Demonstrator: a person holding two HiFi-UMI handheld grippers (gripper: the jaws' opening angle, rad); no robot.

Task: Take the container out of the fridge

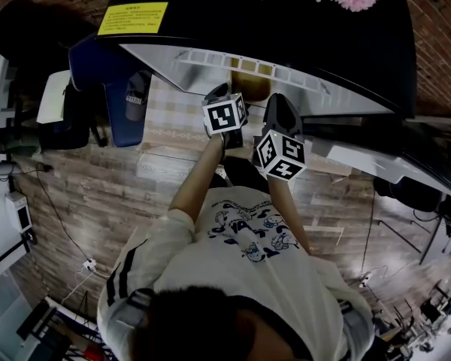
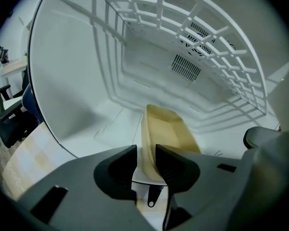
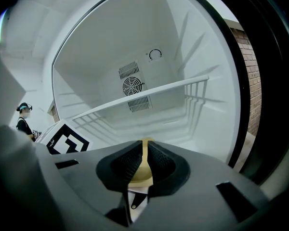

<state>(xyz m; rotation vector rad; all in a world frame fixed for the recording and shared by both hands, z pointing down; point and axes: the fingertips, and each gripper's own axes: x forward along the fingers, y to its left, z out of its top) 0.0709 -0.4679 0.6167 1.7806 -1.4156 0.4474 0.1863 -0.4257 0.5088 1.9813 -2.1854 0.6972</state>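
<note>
Reaching both grippers into the fridge [image 2: 72, 76]. The container [image 2: 169, 129], a shallow beige tray, lies on the compartment floor under the wire rack [image 2: 192, 32]. Its near end points toward the floor's front edge and its far end is well short of the back wall.

Right gripper [image 3: 143, 150]: jaws pinched on the container's thin rim, one pad on each side.

Left gripper [image 2: 146, 154]: jaws astride the near wall but spread. A sliver of white shows between the left pad and the wall, so I read no grip there yet.

Reasoning: I take the rim at two places because a single pinch on so thin an edge would probably let the tray twist or flex.

The left jaws should close before any pull. The tray should come out low, clear of the rack.
</note>
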